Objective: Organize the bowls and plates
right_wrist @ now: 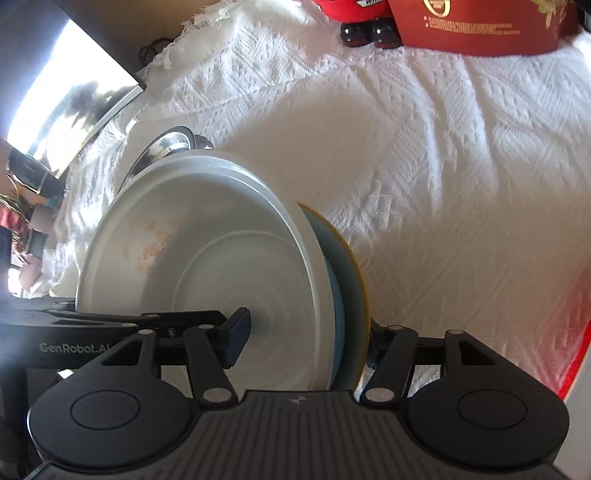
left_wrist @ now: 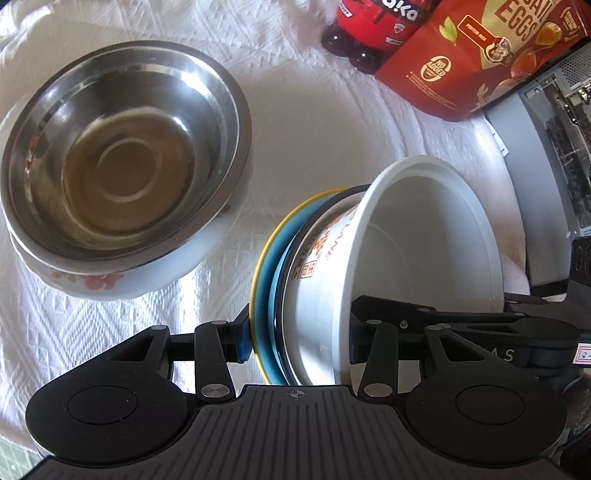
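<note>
Nearest in both wrist views is a tilted stack of dishes: a white bowl with orange print on its outer wall, seated in a blue plate that lies against a yellow-rimmed plate. The stack is the landmark here.

The left gripper pinches the stack across its thickness, one blue-padded finger against the yellow-rimmed plate's back and the other inside the bowl's mouth. The right gripper straddles the same stack from the other side: its left pad sits inside the white bowl, and its other finger is behind the yellow-rimmed plate. The jaws stand about half spread, and whether the pads actually press cannot be made out.

Under the stack lies a white woven tablecloth with a raised diamond pattern and a frayed far edge.

Left of the stack, and apart from it, a steel bowl nests in a white bowl with pink flowers.

Beyond the stack, at the cloth's far side, stand a dark drink bottle with a red label and a red egg-snack pouch, side by side.

Far left of the stack, past the cloth's edge, a glossy dark panel reflects bright light. To the right, grey equipment fills the background.
</note>
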`<act>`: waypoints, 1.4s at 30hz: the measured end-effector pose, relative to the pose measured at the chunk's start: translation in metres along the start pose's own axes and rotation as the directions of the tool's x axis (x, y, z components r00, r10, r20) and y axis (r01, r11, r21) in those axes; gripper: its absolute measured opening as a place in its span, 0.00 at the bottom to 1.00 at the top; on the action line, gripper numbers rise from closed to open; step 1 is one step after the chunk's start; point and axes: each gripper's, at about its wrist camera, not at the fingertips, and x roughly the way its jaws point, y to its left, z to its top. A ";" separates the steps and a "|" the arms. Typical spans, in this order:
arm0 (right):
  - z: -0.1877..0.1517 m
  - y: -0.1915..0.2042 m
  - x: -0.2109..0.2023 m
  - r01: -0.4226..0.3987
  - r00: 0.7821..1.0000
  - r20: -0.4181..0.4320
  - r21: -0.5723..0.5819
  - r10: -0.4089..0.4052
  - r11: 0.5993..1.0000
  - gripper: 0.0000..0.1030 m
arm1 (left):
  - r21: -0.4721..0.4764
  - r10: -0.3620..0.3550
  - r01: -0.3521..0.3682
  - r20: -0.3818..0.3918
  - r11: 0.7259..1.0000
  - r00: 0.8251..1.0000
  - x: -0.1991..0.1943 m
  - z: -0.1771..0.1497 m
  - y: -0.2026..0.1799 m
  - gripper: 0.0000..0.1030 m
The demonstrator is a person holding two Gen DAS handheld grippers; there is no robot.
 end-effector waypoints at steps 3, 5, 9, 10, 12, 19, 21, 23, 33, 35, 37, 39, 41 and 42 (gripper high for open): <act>-0.001 0.000 0.001 -0.019 1.000 -0.003 -0.010 0.019 1.000 0.59 | -0.002 -0.002 0.002 0.003 1.000 1.000 0.000 -0.001 0.000 0.47; -0.001 0.001 0.002 -0.021 1.000 -0.001 -0.009 0.021 1.000 0.59 | -0.006 -0.003 0.003 0.006 1.000 1.000 0.000 -0.001 0.000 0.47; -0.002 -0.002 0.001 -0.041 0.999 -0.002 0.001 0.041 0.999 0.60 | -0.012 -0.008 0.008 0.013 1.000 1.000 -0.001 -0.002 0.001 0.47; -0.002 -0.002 0.001 -0.044 0.999 -0.002 0.004 0.044 0.999 0.60 | -0.015 -0.010 0.010 0.013 1.000 1.000 -0.001 -0.002 0.002 0.46; -0.002 -0.001 0.001 -0.040 0.999 -0.001 0.015 0.040 0.999 0.60 | -0.019 -0.017 0.017 0.009 1.000 1.000 -0.001 -0.001 0.004 0.46; -0.009 0.005 0.001 -0.054 0.998 -0.032 0.050 0.056 0.997 0.63 | -0.003 -0.001 0.001 0.006 1.000 1.000 -0.004 -0.003 0.008 0.48; -0.014 0.008 0.003 -0.061 0.997 -0.037 0.042 0.063 0.997 0.63 | 0.002 -0.007 0.007 0.007 1.000 1.000 -0.005 -0.004 0.008 0.48; -0.015 0.008 0.003 -0.063 0.997 -0.031 0.041 0.065 0.997 0.63 | 0.004 -0.009 0.009 0.009 1.000 1.000 -0.005 -0.004 0.007 0.48; -0.014 0.005 0.004 -0.068 0.998 -0.012 0.042 0.068 0.997 0.63 | -0.018 -0.014 0.014 0.006 1.000 1.000 -0.006 -0.011 0.010 0.47; -0.013 0.006 0.004 -0.066 0.998 -0.008 0.044 0.067 0.997 0.63 | -0.020 -0.016 0.016 0.006 1.000 1.000 -0.006 -0.011 0.010 0.47; -0.014 0.006 0.004 -0.066 0.998 -0.005 0.048 0.067 0.997 0.63 | -0.017 -0.013 0.013 0.008 1.000 1.000 -0.006 -0.011 0.010 0.47; -0.014 0.005 0.004 -0.066 0.998 -0.005 0.054 0.066 0.996 0.63 | -0.015 -0.010 0.010 0.011 1.000 1.000 -0.006 -0.012 0.010 0.47; -0.015 0.004 0.005 -0.064 0.998 -0.008 0.058 0.064 0.996 0.63 | -0.021 -0.012 0.012 0.013 1.000 1.000 -0.006 -0.012 0.010 0.47; -0.015 0.004 0.005 -0.061 0.998 -0.009 0.057 0.062 0.997 0.63 | -0.024 -0.013 0.013 0.014 1.000 1.000 -0.006 -0.012 0.011 0.47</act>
